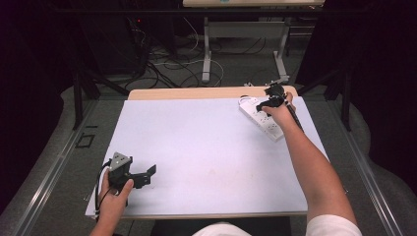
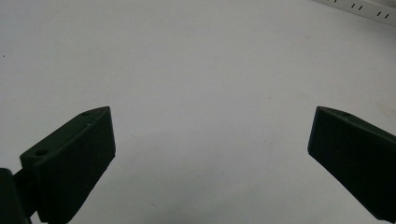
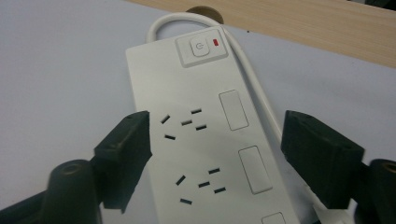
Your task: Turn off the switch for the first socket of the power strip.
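One power strip lies at the table's far right corner, with one switch. The right gripper straddles it, released; the left gripper, also released, sits near the front left corner.

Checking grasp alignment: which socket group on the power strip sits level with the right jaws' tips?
The socket group nearer the power button, just beside the left jaw tip. The next group lies lower, deeper between the open jaws.

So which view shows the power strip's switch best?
The right gripper view: the power strip lies close below the camera, its switch and red light plain. The high view shows the strip small, partly behind the hand. The left gripper view catches just an edge at top right.
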